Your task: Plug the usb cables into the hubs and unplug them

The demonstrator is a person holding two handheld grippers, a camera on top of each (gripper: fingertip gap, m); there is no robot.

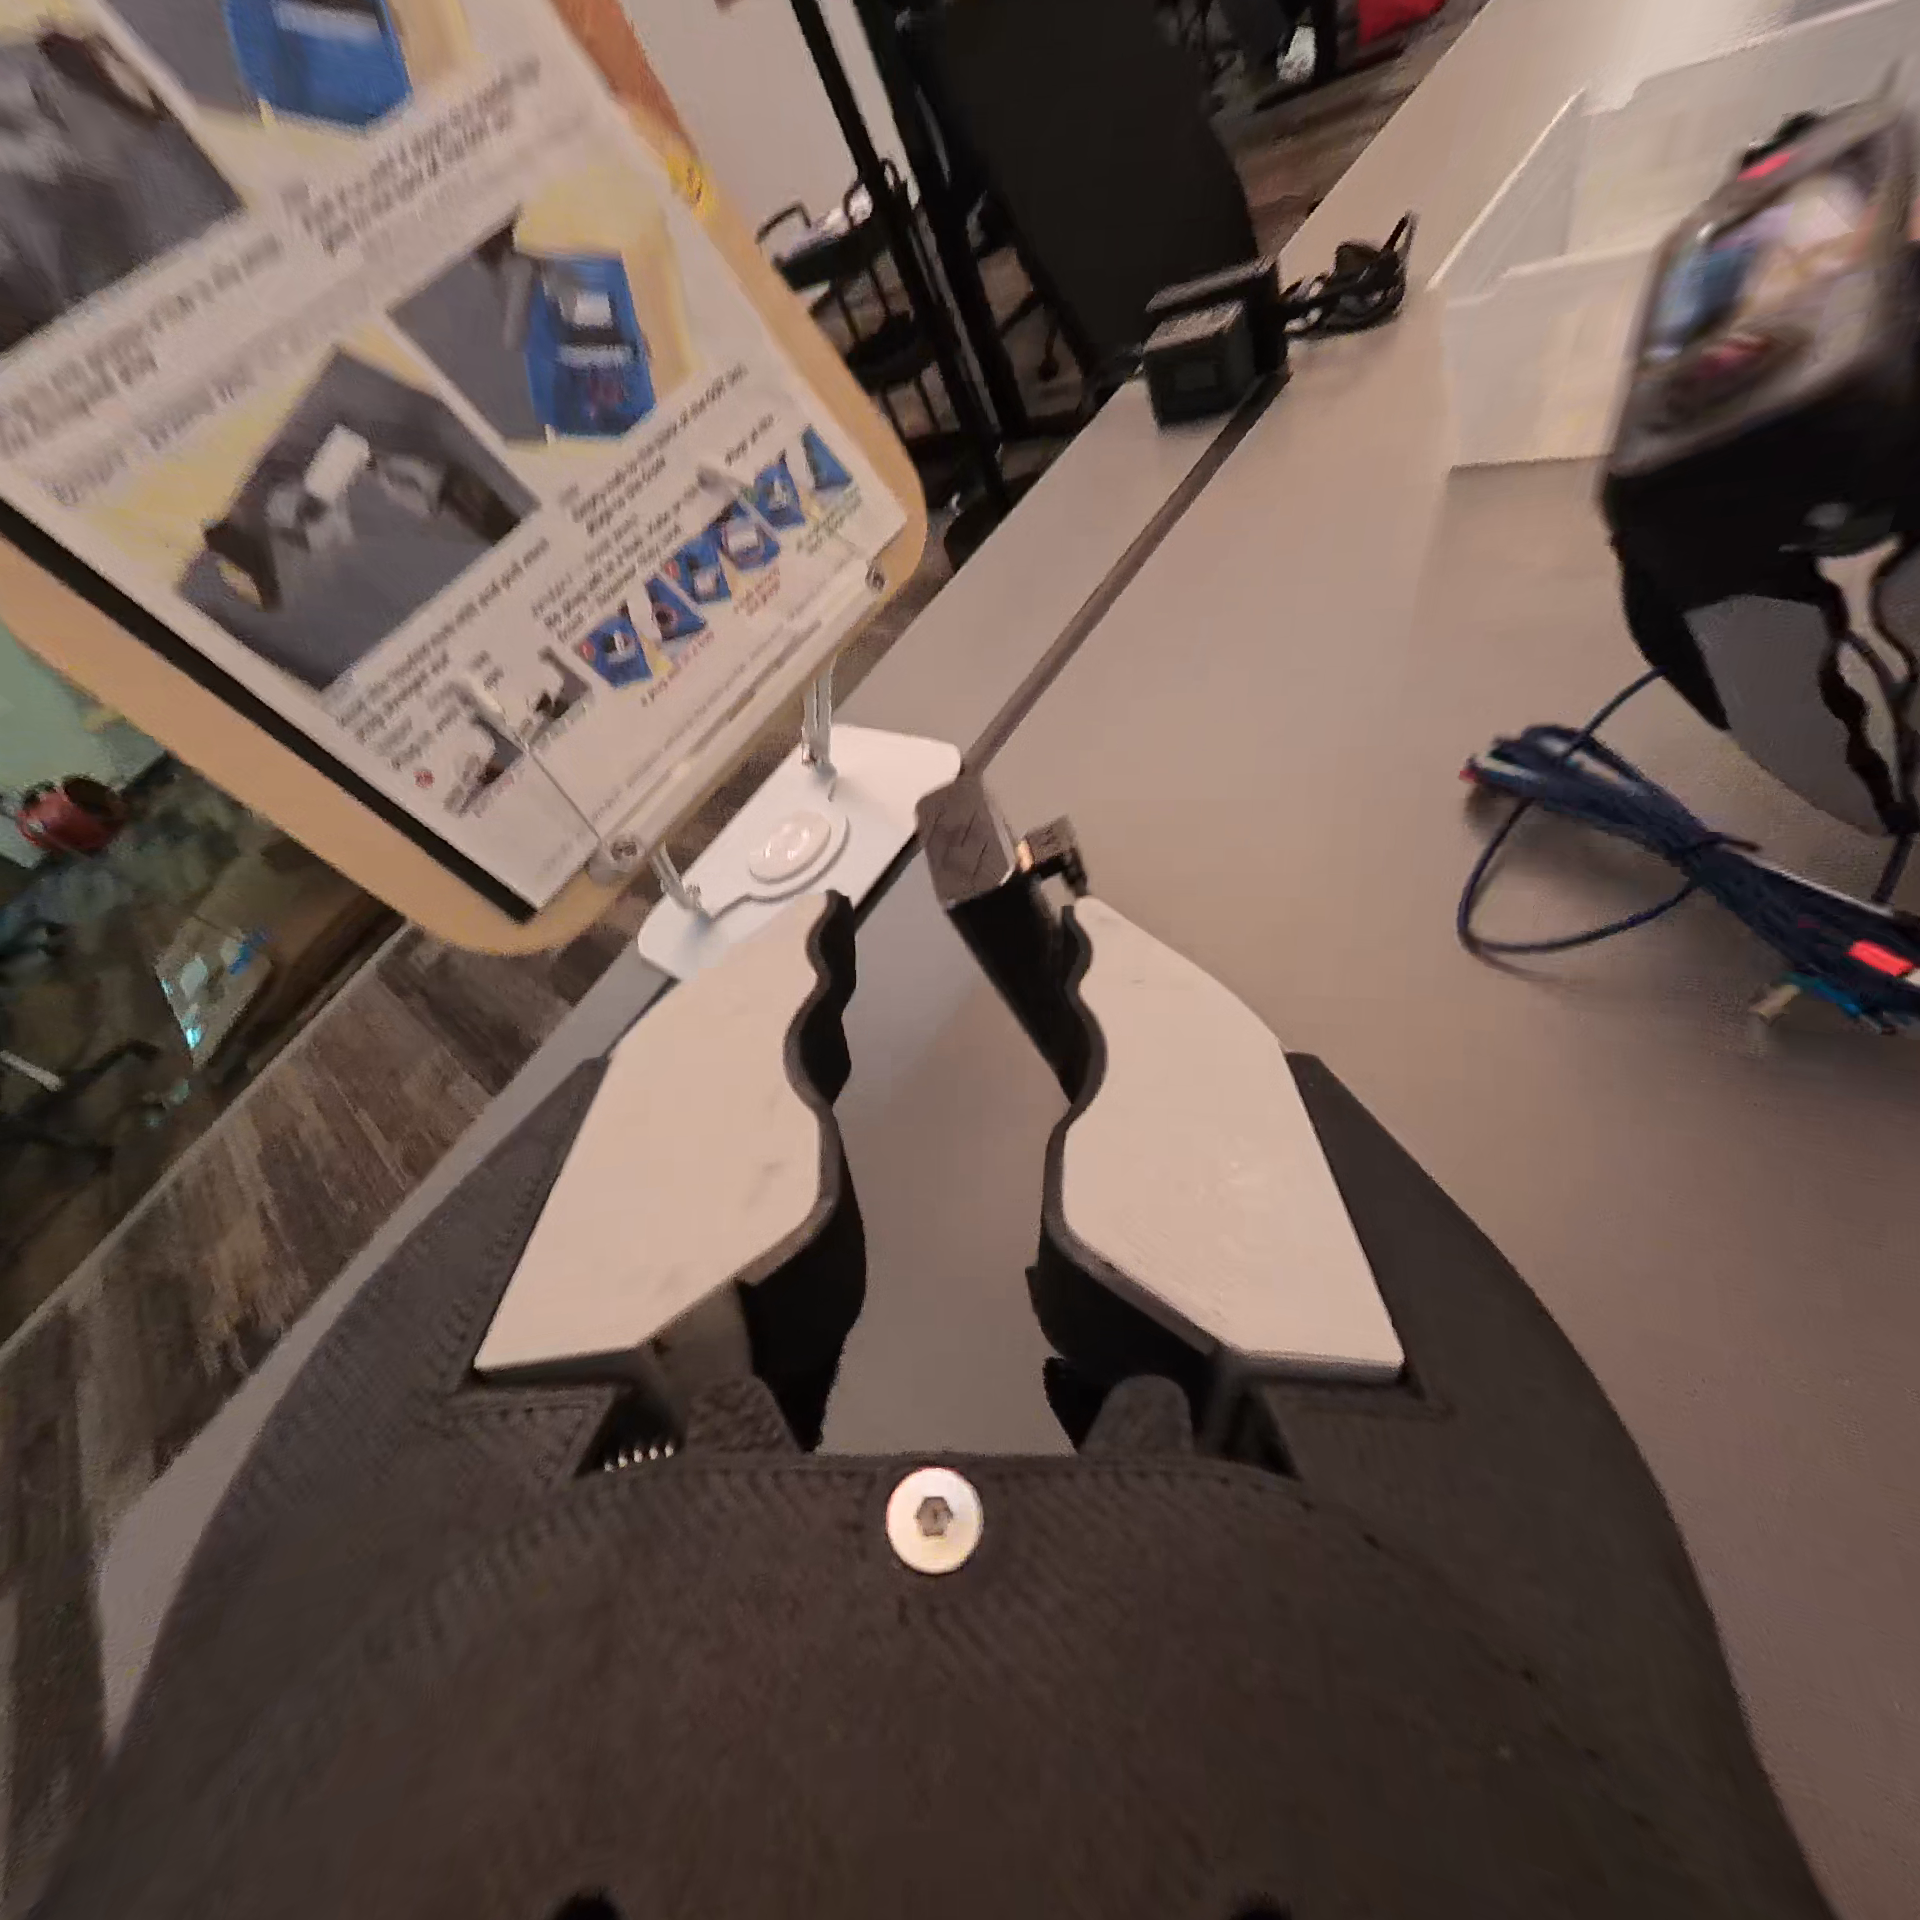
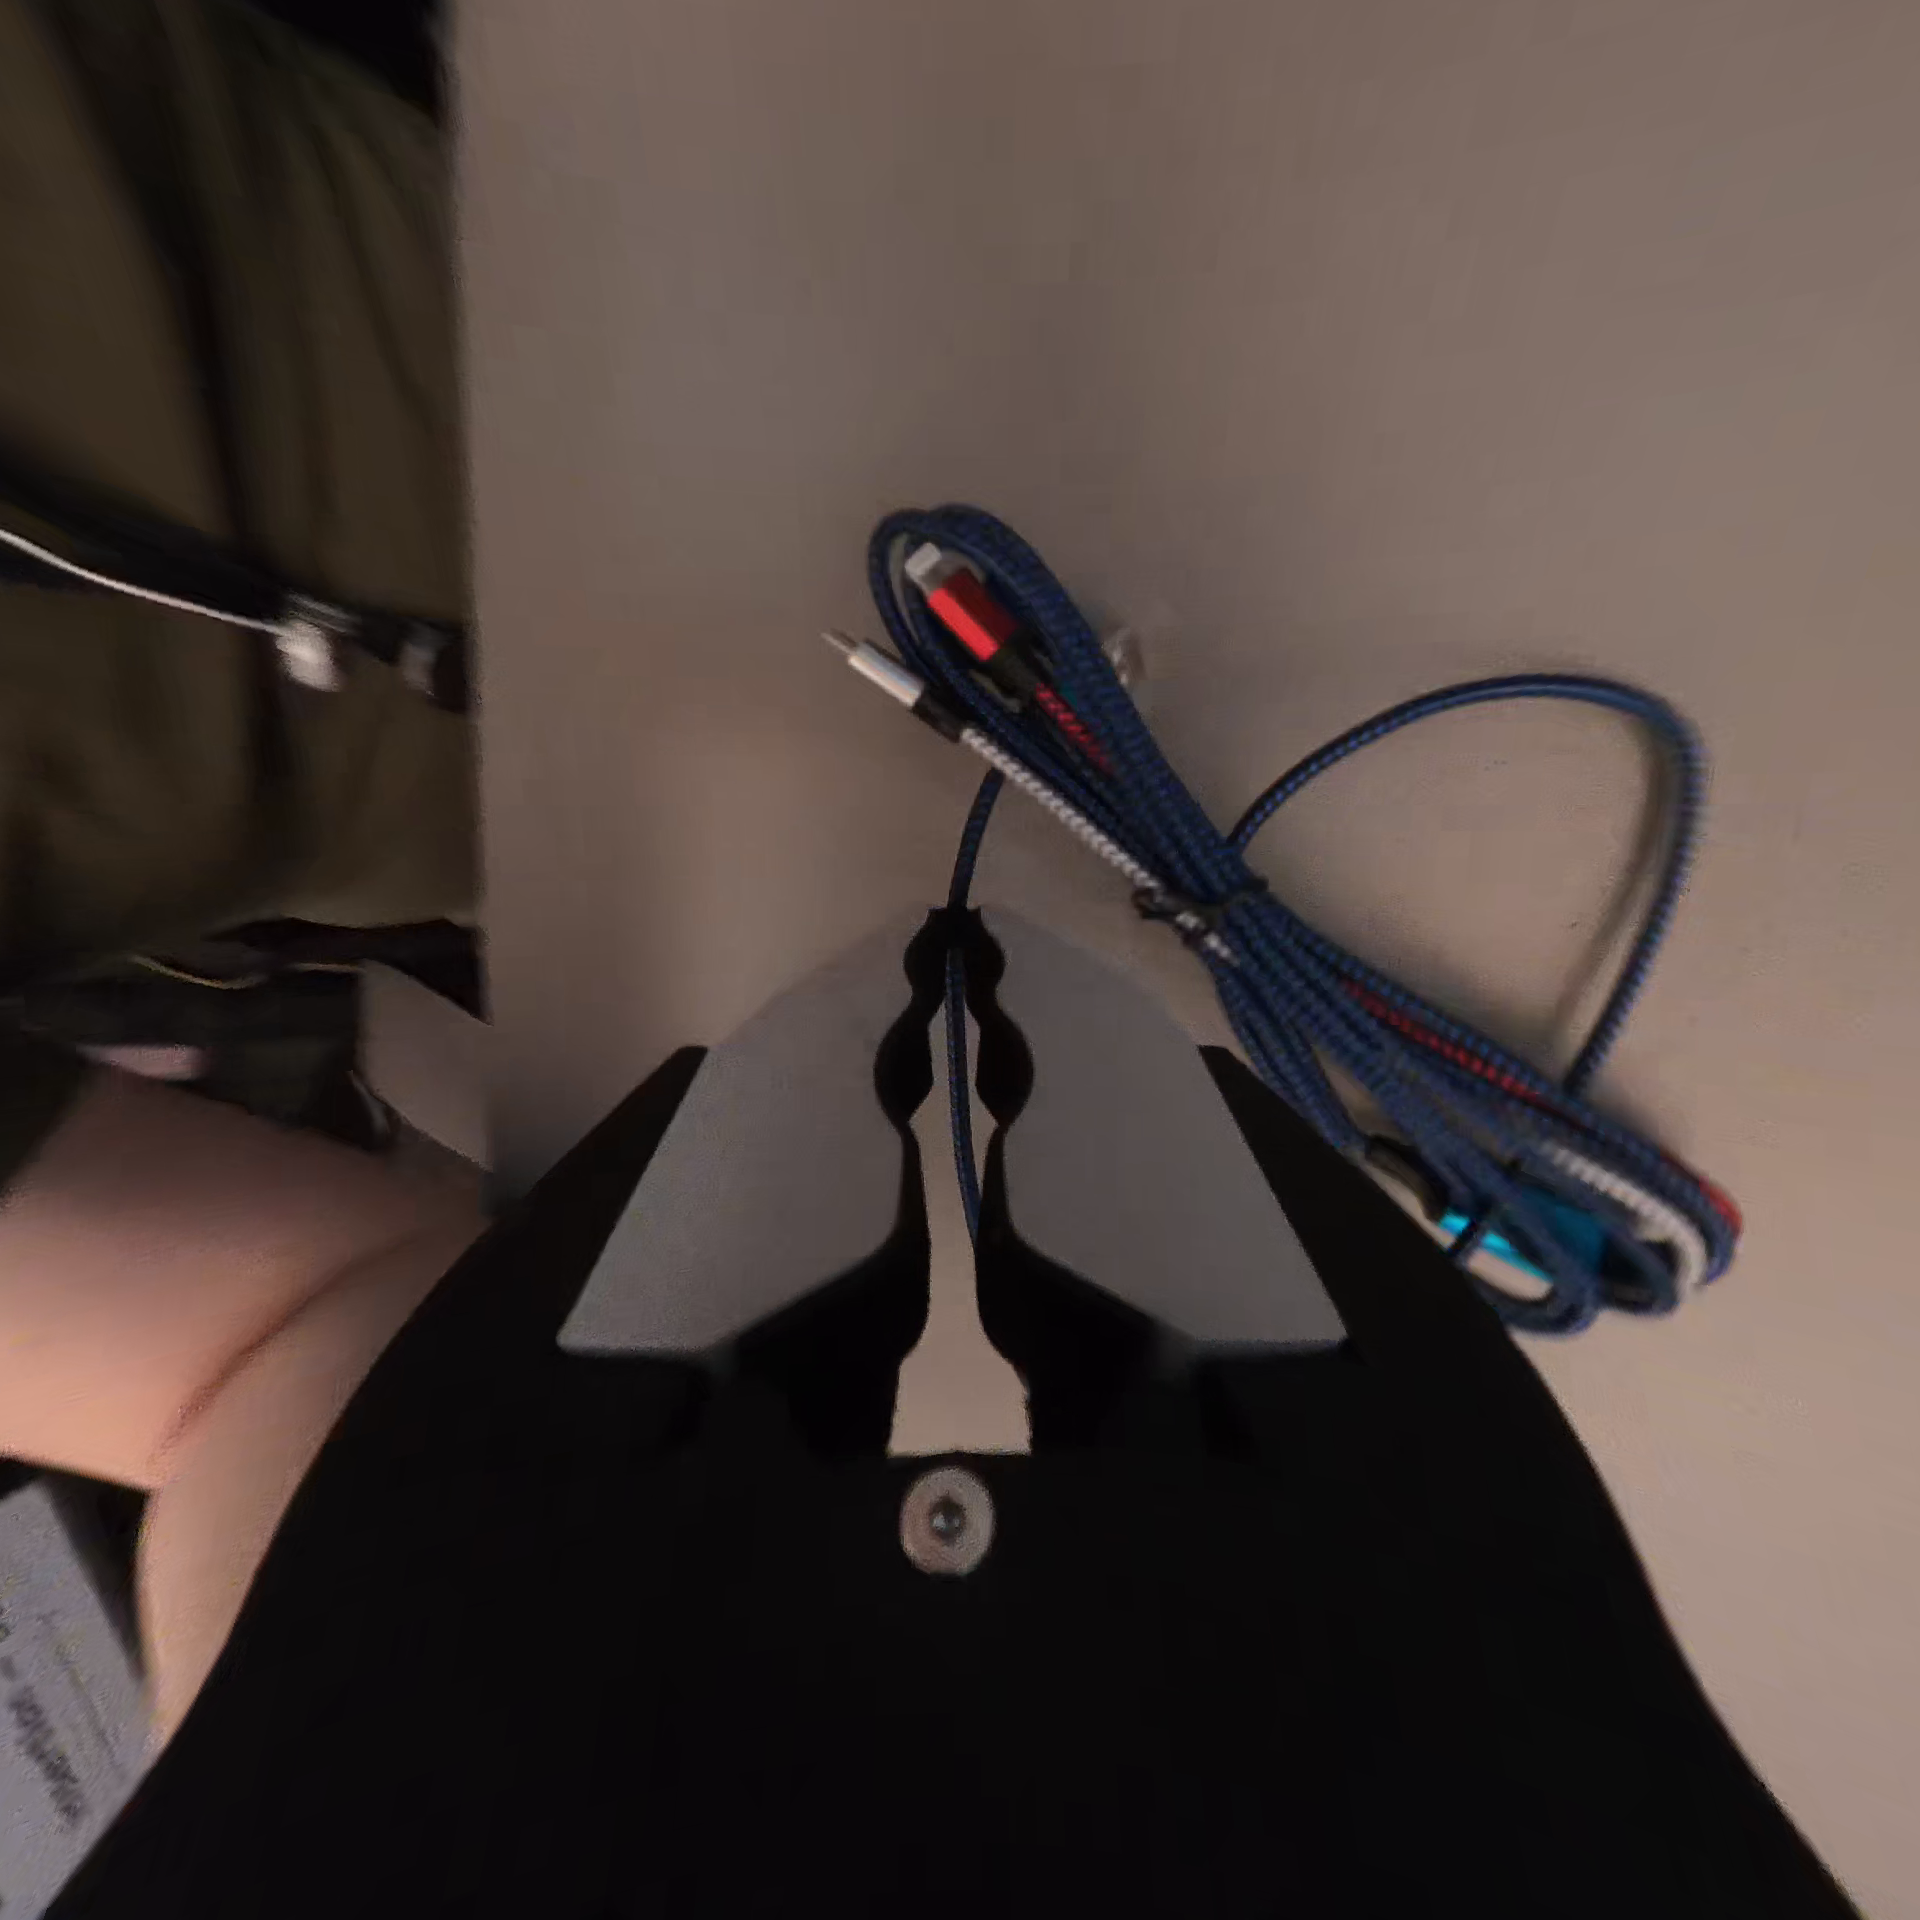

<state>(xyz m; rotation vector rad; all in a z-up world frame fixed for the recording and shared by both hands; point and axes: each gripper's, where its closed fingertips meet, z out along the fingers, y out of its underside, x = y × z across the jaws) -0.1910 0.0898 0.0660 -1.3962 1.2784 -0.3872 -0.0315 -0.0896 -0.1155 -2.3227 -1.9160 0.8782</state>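
In the left wrist view, my left gripper (image 1: 956, 920) is open with its jaws wide apart. A slim dark grey hub (image 1: 966, 852) lies just past the tips, close against the inside of the right finger (image 1: 1164, 1091). A small plug (image 1: 1051, 837) sticks out beside it. My right gripper (image 2: 956, 920) is shut on a blue braided USB cable (image 2: 961, 852) that runs between its fingers. That strand leads from a tied bundle of cables (image 2: 1247, 935) on the beige table, with red (image 2: 966, 615), silver (image 2: 883, 673) and cyan (image 2: 1507, 1236) connectors. The bundle (image 1: 1714, 883) and the blurred right gripper (image 1: 1766, 416) also show in the left wrist view.
A printed instruction sheet (image 1: 416, 416) on a white stand (image 1: 883, 769) rises close on the left of the left gripper. A small black box (image 1: 1210, 353) and a white bin (image 1: 1558, 260) sit farther back. A person's arm (image 2: 156, 1299) and olive clothing (image 2: 208, 520) are left of the right gripper.
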